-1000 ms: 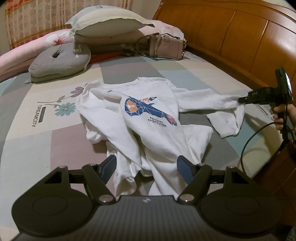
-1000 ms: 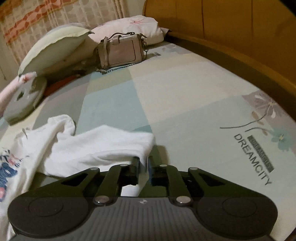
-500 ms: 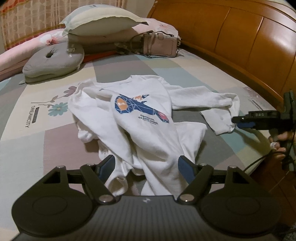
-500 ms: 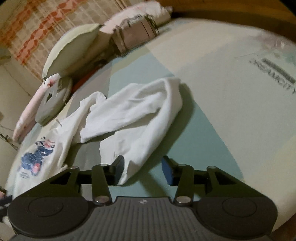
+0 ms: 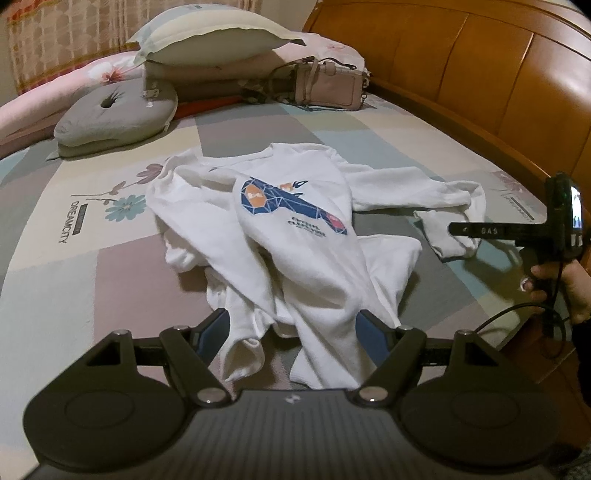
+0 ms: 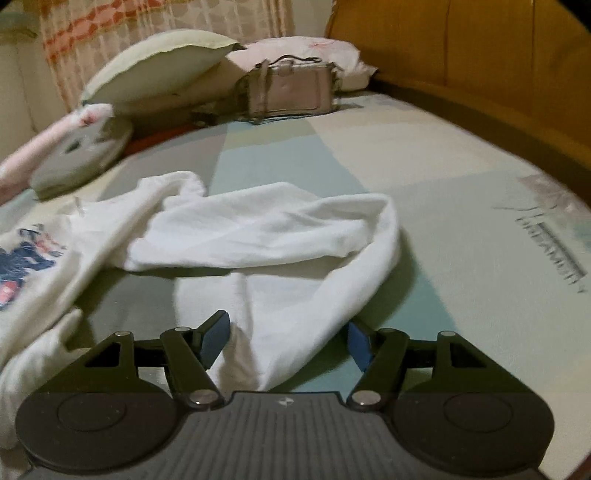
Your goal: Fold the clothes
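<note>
A white sweatshirt (image 5: 295, 236) with a blue print lies crumpled on the bed, its hem toward me. My left gripper (image 5: 293, 328) hovers open over that hem, and cloth shows between its blue pads without being pressed. The shirt's right sleeve (image 6: 277, 229) stretches out and doubles back on itself. My right gripper (image 6: 287, 328) is at the sleeve's end with its jaws opening. The cuff lies loose between the fingers, untouched by the pads. From the left wrist view, the right gripper (image 5: 458, 229) reaches in from the right edge, just over the cuff.
The patterned bed sheet (image 5: 110, 295) spreads all around. At the head of the bed are a grey cushion (image 5: 114, 114), stacked pillows (image 5: 207, 33) and a beige handbag (image 5: 325, 86). A wooden headboard (image 5: 480, 74) runs along the right. A person's hand (image 5: 543, 284) holds the right gripper.
My right gripper went from shut on the sleeve to open and drew back toward the bed's edge. The released sleeve now lies folded over on the sheet. The left gripper stayed put.
</note>
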Demonstrator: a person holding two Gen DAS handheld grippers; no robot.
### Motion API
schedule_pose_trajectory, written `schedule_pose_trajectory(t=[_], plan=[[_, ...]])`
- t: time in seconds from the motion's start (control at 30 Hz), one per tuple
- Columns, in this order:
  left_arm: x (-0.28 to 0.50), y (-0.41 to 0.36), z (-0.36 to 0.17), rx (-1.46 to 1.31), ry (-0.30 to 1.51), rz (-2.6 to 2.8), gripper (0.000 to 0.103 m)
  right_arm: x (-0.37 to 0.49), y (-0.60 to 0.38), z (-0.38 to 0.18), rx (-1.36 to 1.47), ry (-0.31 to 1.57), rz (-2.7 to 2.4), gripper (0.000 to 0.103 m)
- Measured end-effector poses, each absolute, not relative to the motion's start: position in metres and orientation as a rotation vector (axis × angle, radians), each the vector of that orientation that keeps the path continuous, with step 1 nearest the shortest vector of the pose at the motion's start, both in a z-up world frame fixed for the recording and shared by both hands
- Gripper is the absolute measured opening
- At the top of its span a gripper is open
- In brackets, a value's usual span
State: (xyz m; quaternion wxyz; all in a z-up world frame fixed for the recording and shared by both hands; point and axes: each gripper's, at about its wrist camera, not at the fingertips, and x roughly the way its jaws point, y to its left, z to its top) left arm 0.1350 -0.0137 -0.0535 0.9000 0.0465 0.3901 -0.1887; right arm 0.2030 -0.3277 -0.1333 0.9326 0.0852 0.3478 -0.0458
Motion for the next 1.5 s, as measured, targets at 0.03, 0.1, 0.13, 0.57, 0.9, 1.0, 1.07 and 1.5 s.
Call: schedule_pose_trajectory(t=[0.03,0.1,0.13,0.57,0.9,1.0,1.07,1.5], plan=[[0.135,-0.014,-0.054,0.096,0.807,-0.390,0.076,0.203,-0.331,-0.133,0.168,0.713,-0.135,0.073],[0.134,-0.014,-0.053,0.095,0.803,-0.399,0.076,0.206,-0.338,-0.133,0.147,0.723,-0.211,0.073],[0.134,-0.015,-0.054,0.096,0.803,-0.403,0.076,0.208,-0.340,-0.133,0.115,0.740,-0.236,0.073],[0.132,-0.012,-0.052,0.098,0.797,-0.397,0.076,0.225,-0.357,-0.124,-0.412,0.682,-0.613,0.079],[0.135,-0.009,-0.053,0.087,0.799,-0.390,0.076,0.213,-0.386,-0.076,-0.388,0.509,-0.666,0.082],[0.135,-0.013,-0.053,0.099,0.801,-0.404,0.076,0.204,-0.394,-0.075,-0.167,0.553,-0.452,0.082],[0.134,-0.015,-0.053,0.109,0.803,-0.412,0.076,0.205,-0.400,-0.077,-0.028,0.575,-0.317,0.082],[0.129,-0.017,-0.048,0.124,0.795,-0.398,0.080,0.274,-0.465,-0.125,0.599,0.793,-0.023,0.092]])
